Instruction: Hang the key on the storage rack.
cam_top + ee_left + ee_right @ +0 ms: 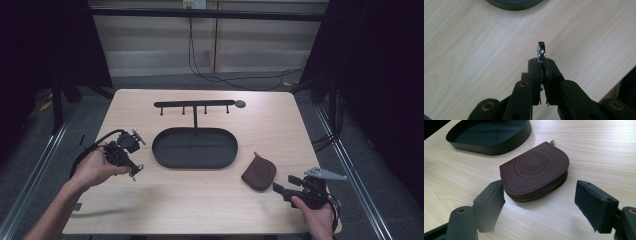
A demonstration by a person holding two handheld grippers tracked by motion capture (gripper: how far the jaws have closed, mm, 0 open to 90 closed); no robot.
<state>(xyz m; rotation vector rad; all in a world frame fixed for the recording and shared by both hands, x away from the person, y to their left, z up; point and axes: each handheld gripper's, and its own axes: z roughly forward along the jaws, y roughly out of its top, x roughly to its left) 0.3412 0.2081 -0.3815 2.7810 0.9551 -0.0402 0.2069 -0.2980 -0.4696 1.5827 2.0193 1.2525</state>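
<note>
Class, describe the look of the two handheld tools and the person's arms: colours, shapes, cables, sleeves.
Both tools are black. The left tool trails a looping black cable. The right tool carries a grey three-cornered plate on top. Each has two flat, blocky black jaws on arms with brass-coloured pivot rings. The forearms are bare, with no sleeves or gloves showing.

Light wood tabletop (150,200). Black oval tray (165,150) at centre, black rack with pegs (195,104) rising just behind it. Grey floor (210,80) beyond, black cable (235,80) trailing across it. Pale wall panels (150,40) at back.
</note>
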